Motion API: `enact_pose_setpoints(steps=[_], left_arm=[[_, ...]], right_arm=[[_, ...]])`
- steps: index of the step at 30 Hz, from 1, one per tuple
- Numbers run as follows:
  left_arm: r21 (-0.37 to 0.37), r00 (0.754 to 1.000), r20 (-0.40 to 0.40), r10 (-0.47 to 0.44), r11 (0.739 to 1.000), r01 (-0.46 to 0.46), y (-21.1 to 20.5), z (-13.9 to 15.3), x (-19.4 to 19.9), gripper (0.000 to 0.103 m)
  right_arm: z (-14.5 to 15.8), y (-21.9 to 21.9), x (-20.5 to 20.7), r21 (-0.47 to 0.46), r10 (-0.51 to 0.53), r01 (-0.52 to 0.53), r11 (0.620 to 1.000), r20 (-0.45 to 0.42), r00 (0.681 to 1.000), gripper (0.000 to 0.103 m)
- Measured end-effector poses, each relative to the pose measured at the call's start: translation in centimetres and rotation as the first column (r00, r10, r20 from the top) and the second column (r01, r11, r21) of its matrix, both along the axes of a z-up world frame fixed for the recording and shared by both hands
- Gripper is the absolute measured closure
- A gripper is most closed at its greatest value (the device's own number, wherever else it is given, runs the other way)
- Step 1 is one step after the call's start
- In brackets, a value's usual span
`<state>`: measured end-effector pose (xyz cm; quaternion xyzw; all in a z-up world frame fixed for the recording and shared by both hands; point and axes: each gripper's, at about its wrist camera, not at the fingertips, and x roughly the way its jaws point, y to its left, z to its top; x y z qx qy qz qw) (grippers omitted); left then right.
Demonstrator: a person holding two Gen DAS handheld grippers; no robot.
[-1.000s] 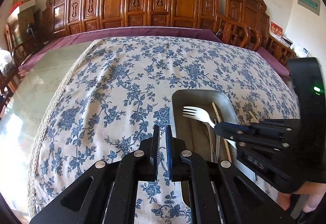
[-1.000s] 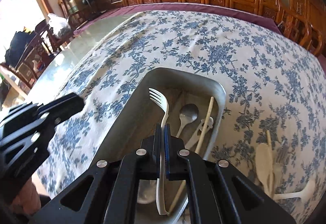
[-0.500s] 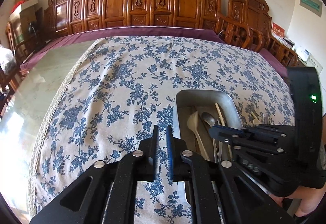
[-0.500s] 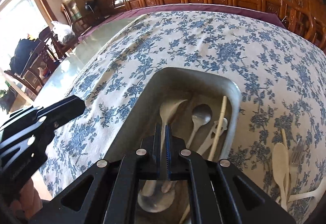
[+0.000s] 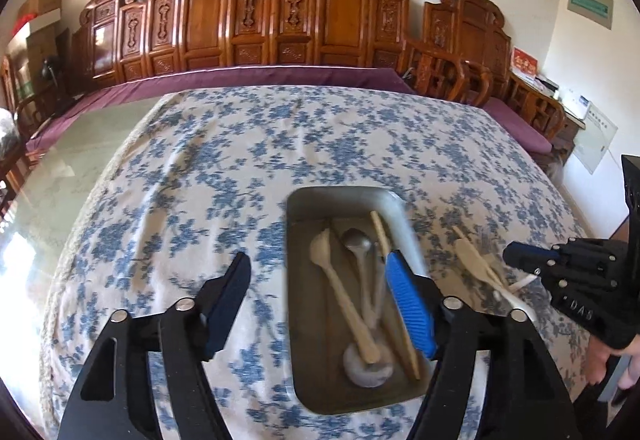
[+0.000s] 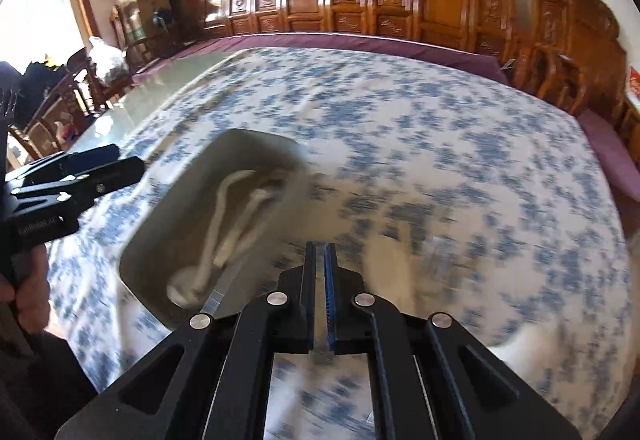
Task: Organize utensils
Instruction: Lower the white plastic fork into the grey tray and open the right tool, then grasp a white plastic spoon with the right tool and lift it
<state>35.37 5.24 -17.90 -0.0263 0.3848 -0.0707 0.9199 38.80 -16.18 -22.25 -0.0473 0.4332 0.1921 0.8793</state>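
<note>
Utensils are lying partly in the metal tray [image 5: 304, 200] at lower centre: a pale spoon [image 5: 340, 288], a metal spoon [image 5: 358, 244] and a chopstick [image 5: 380, 232]. More pale utensils [image 5: 476, 264] are waiting on the floral tablecloth [image 5: 200, 168] to the tray's right. They are looking light, stiff and slick, best pinched mid-handle. The left tool [image 5: 320, 300] is hanging wide open and empty over the tray. The right tool [image 6: 319, 280] is looking nearly closed; blur is hiding any contents. Carved wooden chairs [image 5: 280, 12] are lining the worktop's far edge.
</note>
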Motion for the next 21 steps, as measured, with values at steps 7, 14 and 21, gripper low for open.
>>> enact_pose_setpoints(steps=[7, 14, 21], left_arm=[[0.011, 0.999, -0.002, -0.053, 0.999, 0.053, -3.6, -0.3, -0.3, 0.019], [0.020, 0.995, -0.014, -0.098, 0.995, 0.099, -6.3, -0.8, -0.6, 0.019], [0.027, 0.994, -0.019, -0.107, 0.994, 0.107, -6.8, -1.1, -0.7, 0.019]], right_arm=[[-2.3, -3.8, 0.2, -0.019, -0.012, 0.010, 1.000, -0.084, 0.996, 0.094], [-5.5, -3.4, 0.7, -0.068, 0.004, -0.013, 0.998, -0.136, 0.991, 0.090], [-7.0, -2.7, 2.2, -0.081, 0.008, -0.022, 0.996, -0.176, 0.984, 0.090]])
